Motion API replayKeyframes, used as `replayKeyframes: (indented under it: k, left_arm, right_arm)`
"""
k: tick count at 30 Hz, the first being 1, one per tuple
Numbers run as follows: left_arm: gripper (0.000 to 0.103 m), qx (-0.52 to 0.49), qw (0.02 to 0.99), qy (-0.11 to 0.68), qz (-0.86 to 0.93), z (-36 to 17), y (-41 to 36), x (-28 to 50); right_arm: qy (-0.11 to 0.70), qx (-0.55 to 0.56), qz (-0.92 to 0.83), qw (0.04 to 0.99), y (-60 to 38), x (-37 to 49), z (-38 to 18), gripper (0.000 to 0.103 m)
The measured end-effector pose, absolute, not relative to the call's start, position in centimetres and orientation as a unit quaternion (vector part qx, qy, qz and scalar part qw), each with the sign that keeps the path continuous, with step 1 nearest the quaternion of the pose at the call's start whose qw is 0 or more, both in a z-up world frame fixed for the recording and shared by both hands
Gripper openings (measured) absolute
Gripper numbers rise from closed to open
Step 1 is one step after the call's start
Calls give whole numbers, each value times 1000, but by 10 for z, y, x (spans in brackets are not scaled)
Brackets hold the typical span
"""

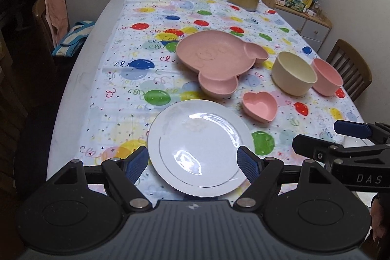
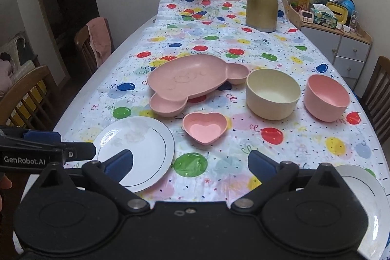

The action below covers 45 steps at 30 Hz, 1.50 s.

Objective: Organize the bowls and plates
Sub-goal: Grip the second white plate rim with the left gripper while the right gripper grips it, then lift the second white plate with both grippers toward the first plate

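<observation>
Left gripper (image 1: 192, 161) — jaws spread, nothing clamped, white plate (image 1: 198, 145) showing between the pads; contact with it can't be judged. Right gripper (image 2: 190, 163) — jaws wide, released, over bare tablecloth (image 2: 219, 157). A 2nd plate (image 2: 365, 187) lies at its right. Beyond: heart dish (image 2: 204, 129), then pink bear plate (image 2: 187, 82). Cream bowl (image 2: 273, 94) and pink bowl (image 2: 326, 98) stand side by side. Gold jug (image 2: 262, 4) far end.
</observation>
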<state>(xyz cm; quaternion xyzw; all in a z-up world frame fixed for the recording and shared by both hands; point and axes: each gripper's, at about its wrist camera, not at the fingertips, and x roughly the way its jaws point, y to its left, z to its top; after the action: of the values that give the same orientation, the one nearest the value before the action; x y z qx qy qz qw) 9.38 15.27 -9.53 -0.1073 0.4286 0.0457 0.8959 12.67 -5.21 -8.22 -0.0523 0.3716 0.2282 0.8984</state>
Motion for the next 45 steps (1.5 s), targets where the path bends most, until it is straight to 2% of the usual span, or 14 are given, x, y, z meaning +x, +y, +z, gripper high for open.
replayKeyframes:
  k: [4,8,12,14,18,20,23,27,29,30,32,35,38,45]
  left_arm:
    - [80,-115,889,439,61,-111,163,102]
    - [80,-122,880,453,74,-129,174,111]
    - [79,-133,875,459,81,-140,183,116]
    - [79,-132,876,458,81,-143,186,117]
    - [79,-147,871,461,81,-151,194,120]
    - [77,-151,871,460,82,-153,196,122]
    - [64,-152,869,464,81,-156,197,125]
    - [53,-169,866,464,76,-159,201,127]
    - [42,-177,865,464,71,-160,202,127]
    - [40,-183,864,464,71,-160,204,128]
    - [32,-191,863,463,67,-160,206,129]
    - [28,-196,862,463,65,-162,207,130]
    - [19,-211,858,465,63,-163,211,132]
    - [15,-227,853,466,56,-165,219,133]
  right_arm:
    - [386,-45,235,891,-41,139,-93,98]
    - [403,-58,235,883,-28,152,-109,88]
    - [425,-57,238,871,-18,167,-126,83]
    - [433,-58,241,867,-14,173,-132,76]
    - [448,-56,242,859,-7,185,-145,69]
    - [454,-55,243,856,-5,189,-149,59]
    - [462,-49,246,851,-2,193,-153,50]
    - [471,-41,250,845,0,197,-158,42]
    - [472,-35,252,844,0,198,-159,36]
    - [472,-33,254,844,-1,198,-159,35]
    - [475,-29,259,841,-1,199,-159,27]
    - [480,-15,267,835,-3,201,-159,17]
    - [482,-11,267,835,-4,202,-159,17]
    - [487,6,271,830,-8,206,-161,14]
